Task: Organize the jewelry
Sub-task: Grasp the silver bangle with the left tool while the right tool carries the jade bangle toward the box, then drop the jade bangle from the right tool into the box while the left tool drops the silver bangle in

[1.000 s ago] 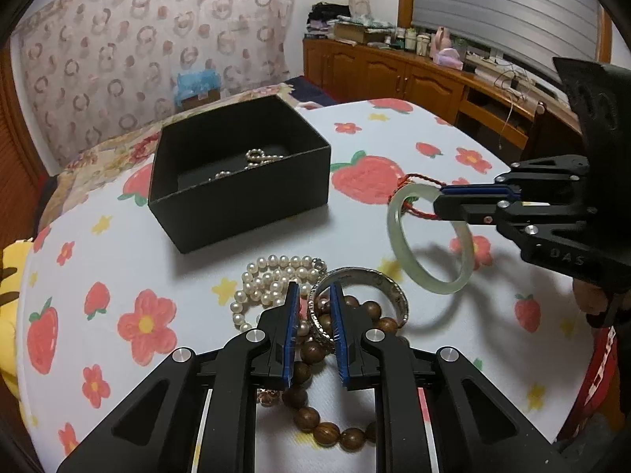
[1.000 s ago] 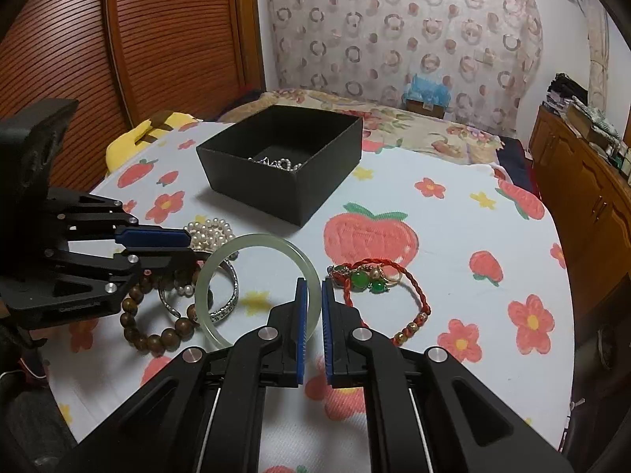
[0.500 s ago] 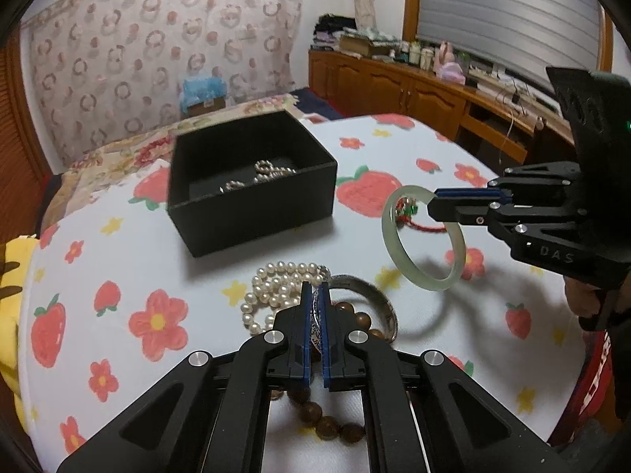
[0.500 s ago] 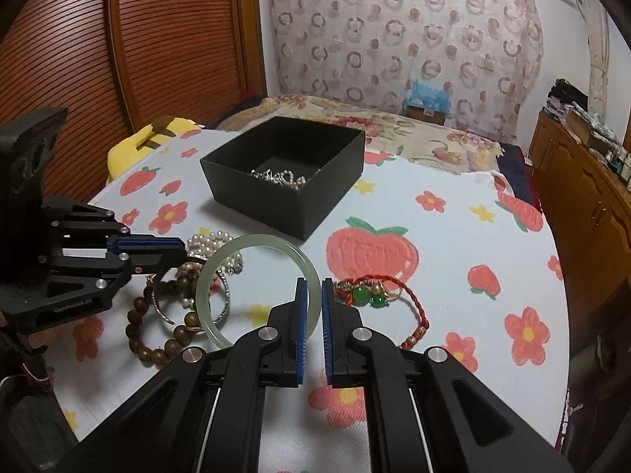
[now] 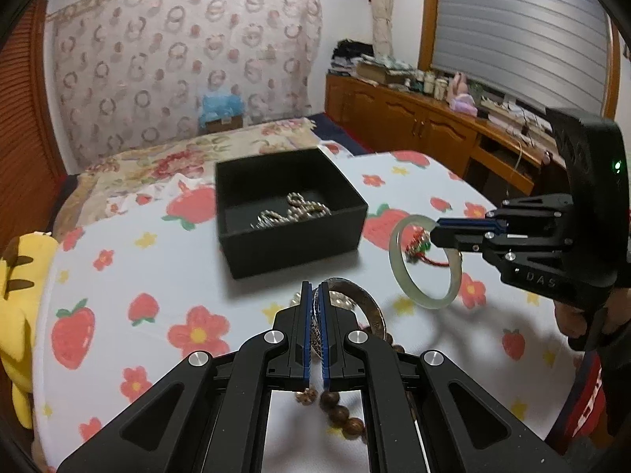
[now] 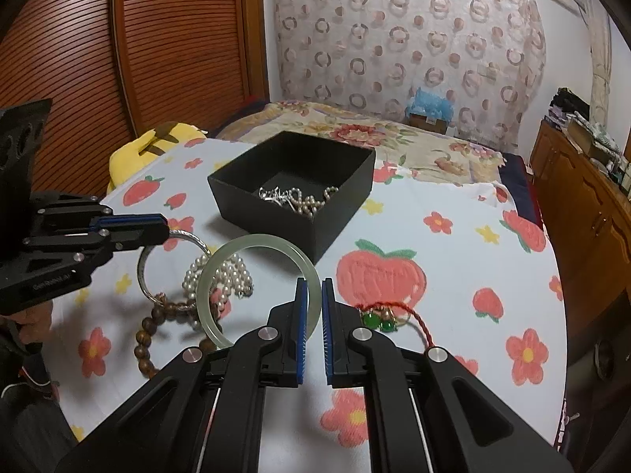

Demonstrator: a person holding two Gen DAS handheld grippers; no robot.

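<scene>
A black open box (image 5: pixel 290 232) (image 6: pixel 339 213) holds silver and pearl chains. My left gripper (image 5: pixel 314 295) is shut on a silver bangle (image 5: pixel 368 309), lifted above the table; it also shows in the right wrist view (image 6: pixel 144 272). My right gripper (image 6: pixel 311 295) is shut on a pale green jade bangle (image 6: pixel 221 268), held in the air right of the box (image 5: pixel 398 272). A pearl bracelet (image 6: pixel 232 276), a wooden bead bracelet (image 6: pixel 144 339) (image 5: pixel 347 418) and a red cord bracelet with green stones (image 6: pixel 390 319) lie on the table.
The round table (image 5: pixel 118 276) has a white cloth with strawberries and flowers. A yellow plush toy (image 5: pixel 15 276) sits at its left edge. A bed (image 6: pixel 394 138) lies behind, wooden cabinets (image 5: pixel 414 126) to the right.
My left gripper closed on the silver bangle and lifted it off the pile. My right gripper rose with the jade bangle toward the box.
</scene>
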